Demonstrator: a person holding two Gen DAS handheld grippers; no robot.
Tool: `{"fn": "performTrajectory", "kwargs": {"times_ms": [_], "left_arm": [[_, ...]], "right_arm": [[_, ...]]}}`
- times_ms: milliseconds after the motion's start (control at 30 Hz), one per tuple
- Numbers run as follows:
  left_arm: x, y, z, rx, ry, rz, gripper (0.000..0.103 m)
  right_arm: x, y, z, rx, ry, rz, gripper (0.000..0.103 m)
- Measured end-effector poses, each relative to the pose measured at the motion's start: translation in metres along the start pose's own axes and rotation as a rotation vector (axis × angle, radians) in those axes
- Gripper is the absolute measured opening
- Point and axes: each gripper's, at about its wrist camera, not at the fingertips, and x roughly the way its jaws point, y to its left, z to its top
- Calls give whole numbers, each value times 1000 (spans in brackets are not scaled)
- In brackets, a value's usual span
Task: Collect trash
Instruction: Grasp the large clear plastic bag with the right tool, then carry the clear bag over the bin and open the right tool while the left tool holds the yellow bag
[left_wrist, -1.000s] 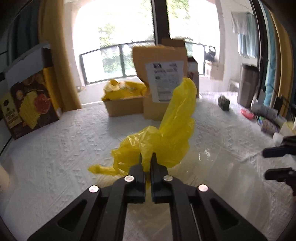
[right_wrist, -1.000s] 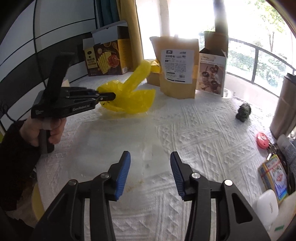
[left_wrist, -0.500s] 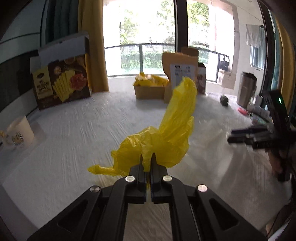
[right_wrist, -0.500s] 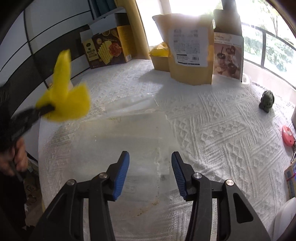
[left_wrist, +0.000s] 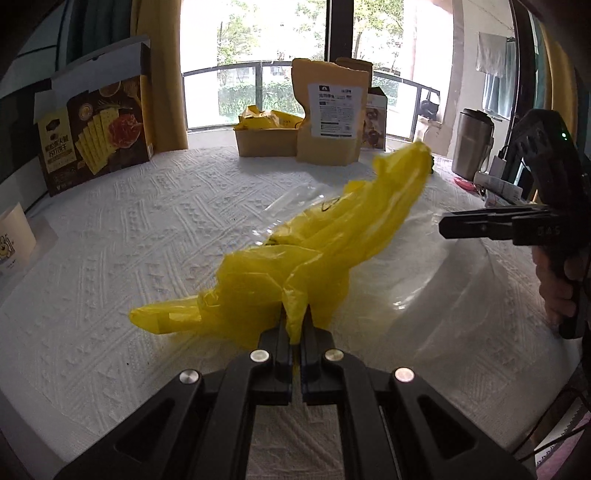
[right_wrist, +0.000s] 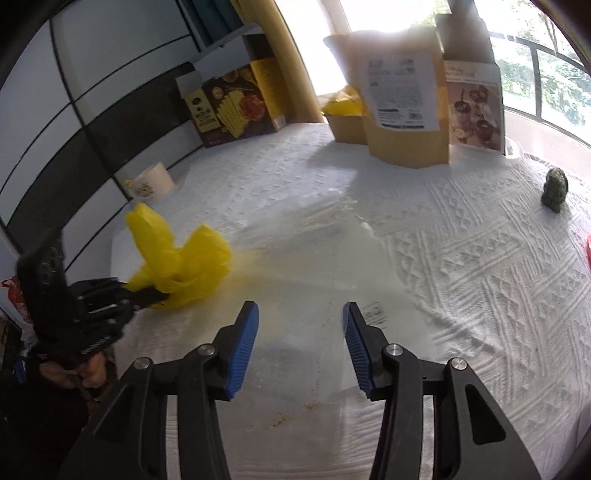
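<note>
Carefully now: keep the crumpled yellow plastic bag (left_wrist: 295, 266), raised just over the white textured tablecloth (left_wrist: 147, 229), pinched in the clenched left gripper (left_wrist: 295, 332), and bring the closing, empty right gripper (right_wrist: 300, 332) down squarely onto the clear plastic sheet (right_wrist: 295, 295) before it clamps.

yellow bag (left_wrist: 295, 266): carried sideways, now tilted | right gripper (right_wrist: 300, 345): jaws closing, seemingly empty

Black right claw (right_wrist: 300, 345) with ribbed blue pads (right_wrist: 242, 352), silver screws.
</note>
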Motion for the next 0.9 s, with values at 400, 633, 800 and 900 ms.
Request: {"fn": "performTrajectory", "kwargs": {"times_ms": [400, 633, 800, 900], "left_arm": [[-56, 18, -7, -40, -93, 32, 2], [-103, 28, -16, -63, -148, 64, 2], [-135, 29, -25, -70, -178, 88, 2], [-156, 30, -30, -73, -203, 102, 2]], "right_arm": [[-38, 61, -2, -164, -110, -81, 3], [-71, 100, -5, -244, -173, -119, 1], [-96, 128, -12, -291, -219, -138, 1], [-111, 144, -17, -309, -242, -139, 1]]}}
